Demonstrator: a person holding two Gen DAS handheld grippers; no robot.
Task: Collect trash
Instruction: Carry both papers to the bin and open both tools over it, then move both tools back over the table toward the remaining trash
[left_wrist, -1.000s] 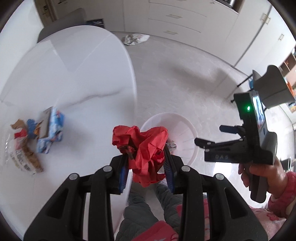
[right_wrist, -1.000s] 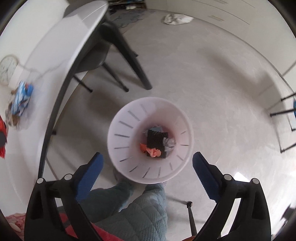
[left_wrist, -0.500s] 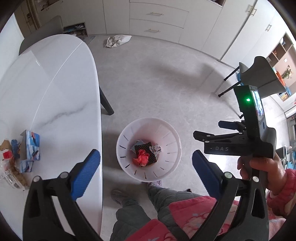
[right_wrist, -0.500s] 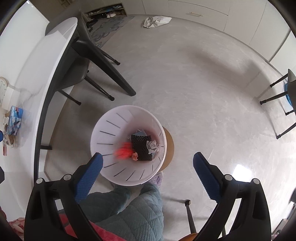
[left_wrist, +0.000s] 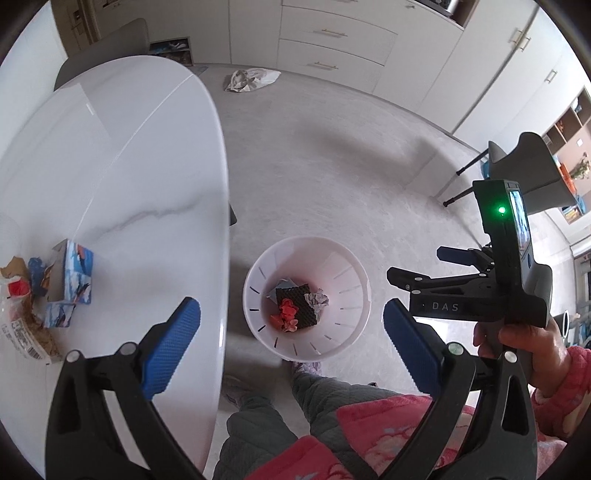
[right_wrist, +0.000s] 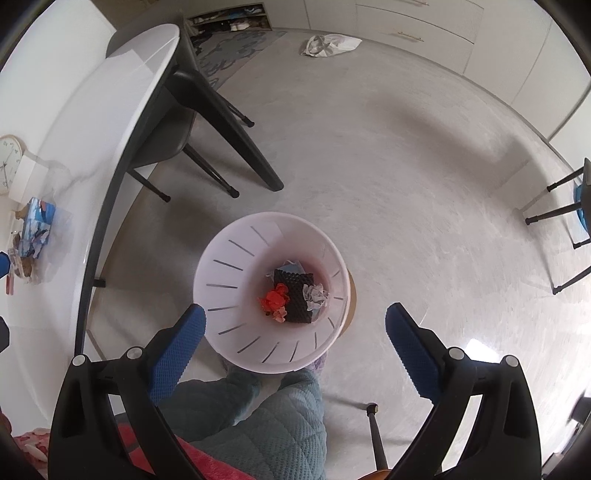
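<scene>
My left gripper (left_wrist: 291, 310) stands open and empty, high above a white slotted bin (left_wrist: 351, 291) on the floor beside the white table (left_wrist: 129, 166). In the bin lie a red crumpled piece (left_wrist: 286, 314), a black foam piece (left_wrist: 301, 301) and a grey paper ball (left_wrist: 318, 297). On the table's left part remain a torn blue carton (left_wrist: 75, 271) and wrappers (left_wrist: 26, 325). My right gripper (right_wrist: 295, 314) is open too, empty, hanging over the same bin (right_wrist: 221, 258) with the red piece (right_wrist: 273, 297) inside. From the left wrist view the right gripper (left_wrist: 424, 267) shows at the right, in a hand.
A white bag (left_wrist: 251, 79) lies on the floor near the cabinets. A dark chair (right_wrist: 166, 144) sits tucked under the table, and a grey chair (left_wrist: 528, 173) stands at the right. The person's legs (right_wrist: 266, 417) are just below the bin. A brown round base (right_wrist: 351, 291) peeks from under the bin.
The left gripper held the red crumpled piece a second ago; its jaws opened wide and the piece dropped into the bin. The right gripper stayed open.
</scene>
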